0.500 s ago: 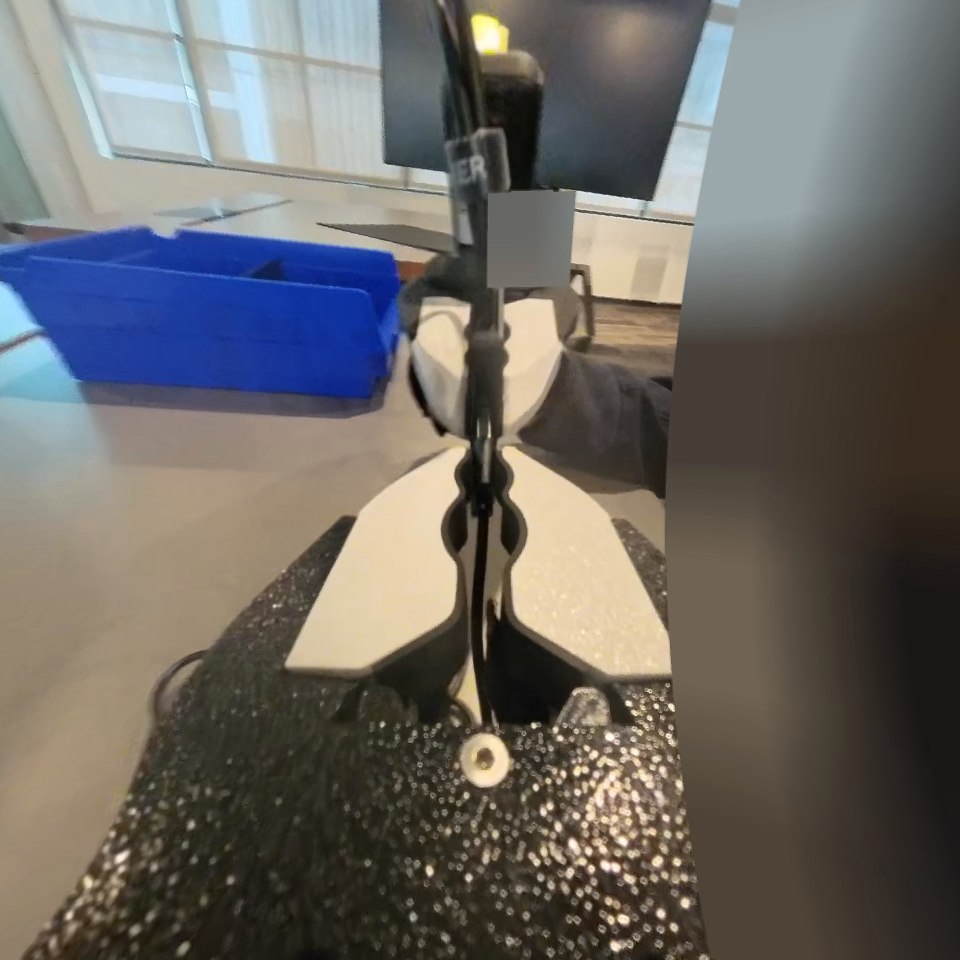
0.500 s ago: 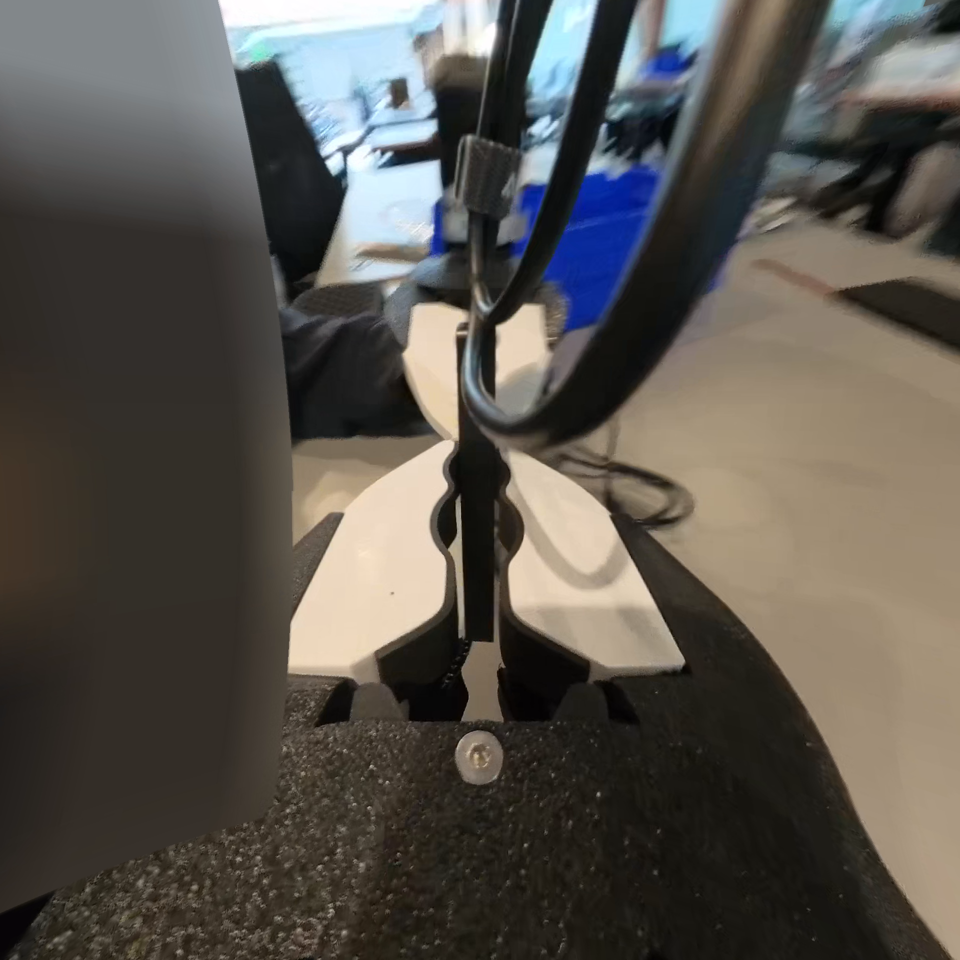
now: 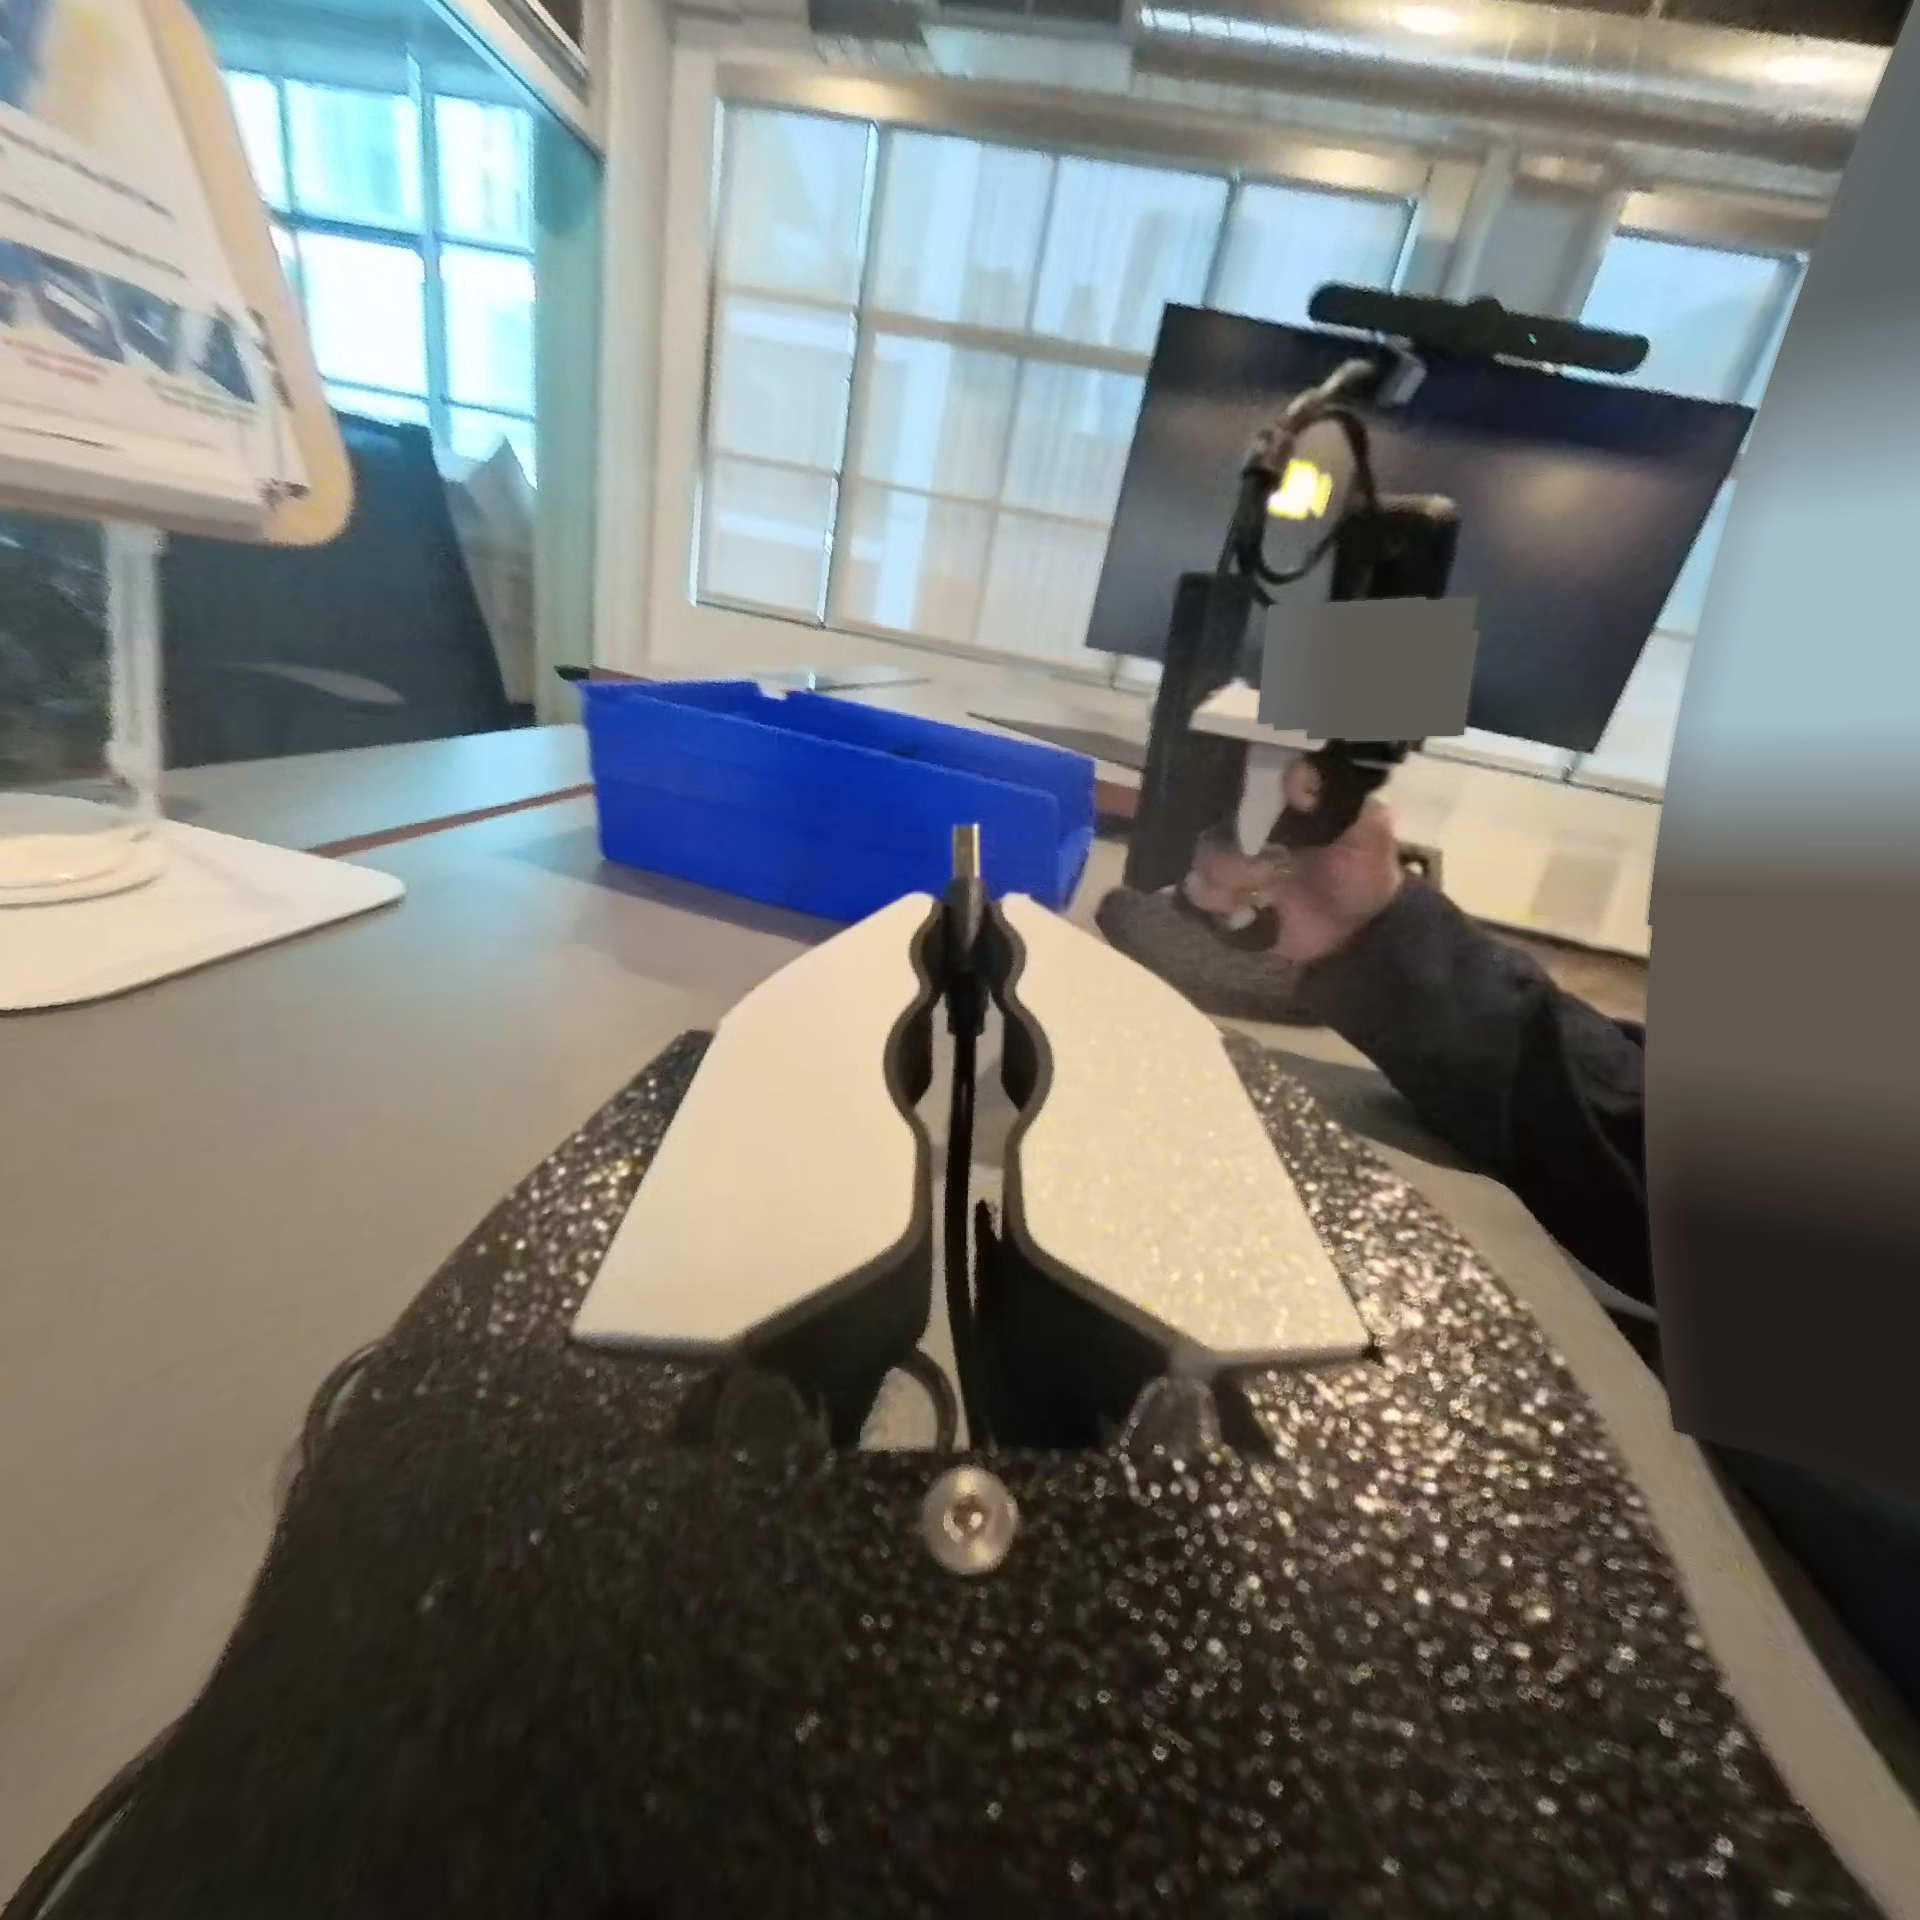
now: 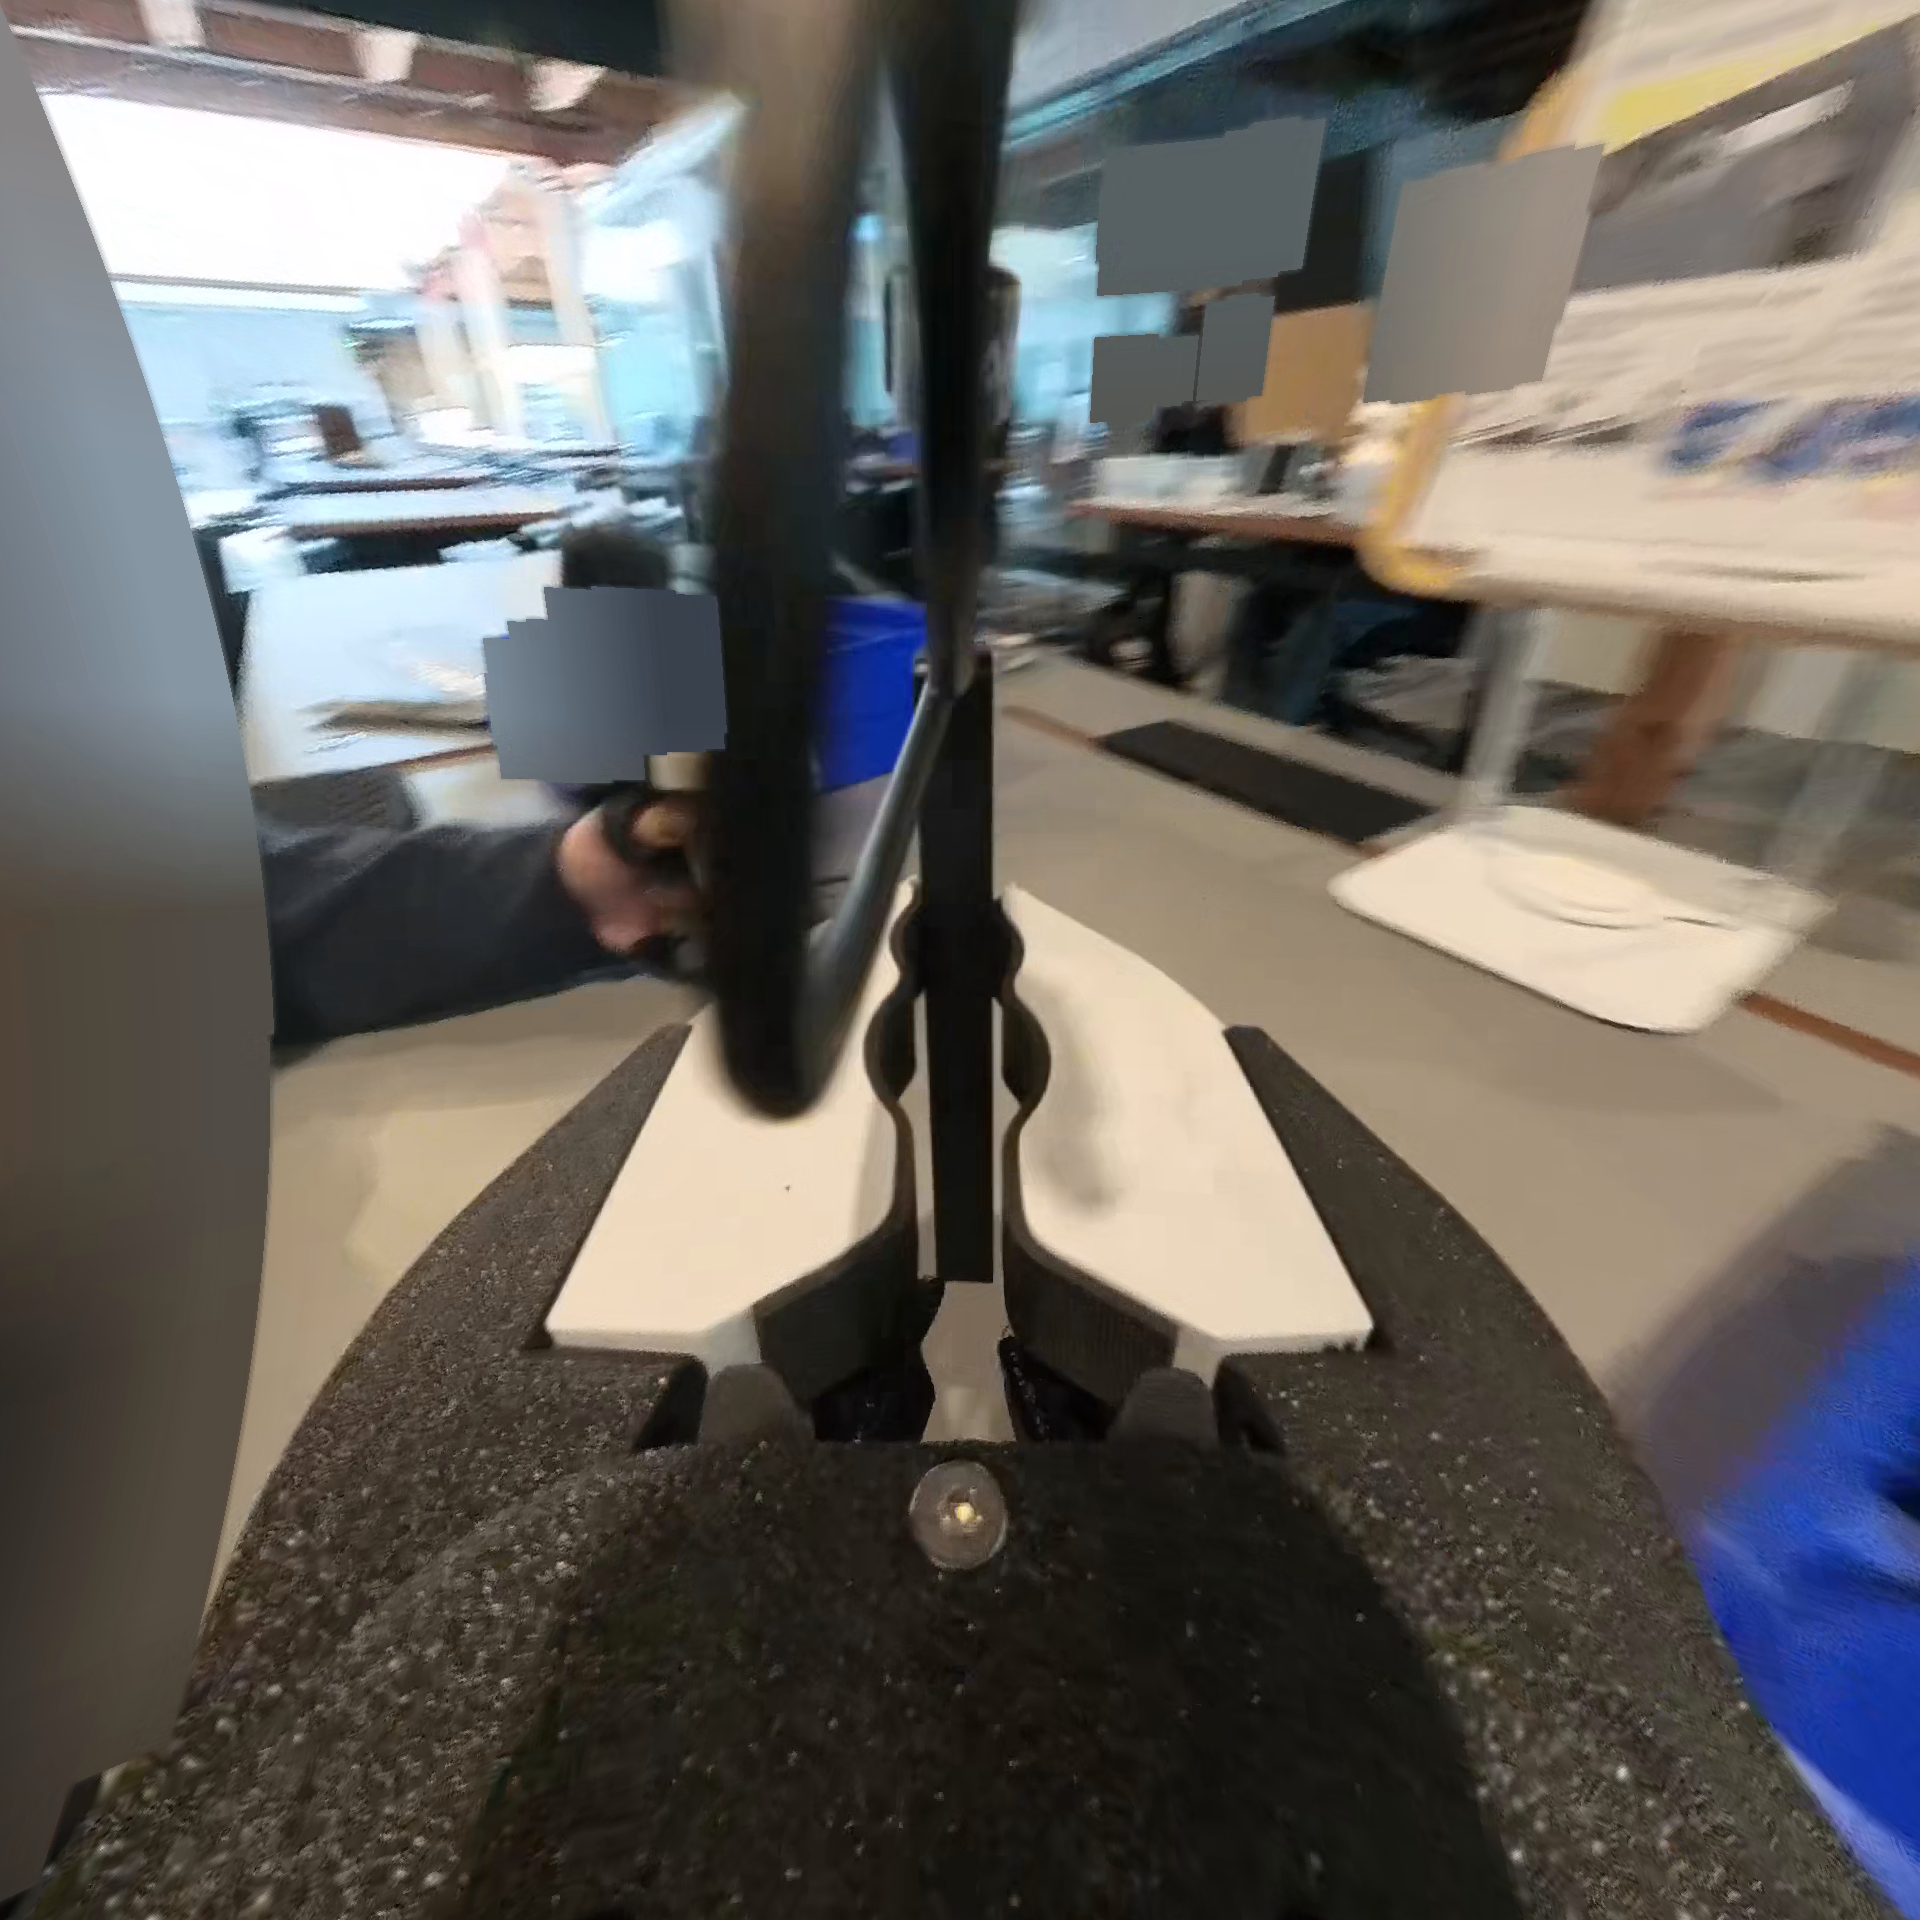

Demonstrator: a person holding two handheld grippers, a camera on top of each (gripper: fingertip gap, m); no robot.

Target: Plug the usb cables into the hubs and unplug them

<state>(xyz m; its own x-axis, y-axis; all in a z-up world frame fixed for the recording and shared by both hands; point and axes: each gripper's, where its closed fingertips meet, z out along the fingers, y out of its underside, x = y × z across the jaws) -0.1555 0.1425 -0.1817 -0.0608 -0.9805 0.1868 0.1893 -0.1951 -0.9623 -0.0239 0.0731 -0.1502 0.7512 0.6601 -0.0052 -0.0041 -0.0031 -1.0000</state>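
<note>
My left gripper (image 3: 966, 906) is shut on a thin black USB cable (image 3: 958, 1122). Its metal plug (image 3: 967, 854) sticks out bare past the fingertips, above the grey table. My right gripper (image 4: 961, 896) is shut on a flat black hub (image 4: 961, 1039), held edge-on between the fingers. The hub's own thick black cable (image 4: 774, 623) loops close in front of the right camera. In the left wrist view the right gripper (image 3: 1262, 821) and the upright hub (image 3: 1184, 748) show farther off at the right, apart from the plug. A hand (image 4: 623, 883) on the left gripper shows in the right wrist view.
A blue bin (image 3: 831, 790) stands on the table beyond the left gripper; another blue shape (image 4: 1818, 1455) is blurred at the lower right of the right wrist view. A sign stand with a white base (image 3: 156, 935) (image 4: 1558, 925) sits on the table. A dark screen (image 3: 1507, 540) stands behind.
The two grippers were tip to tip with the plug at the hub. Now they are apart, the plug is free of the hub, and both views have swung.
</note>
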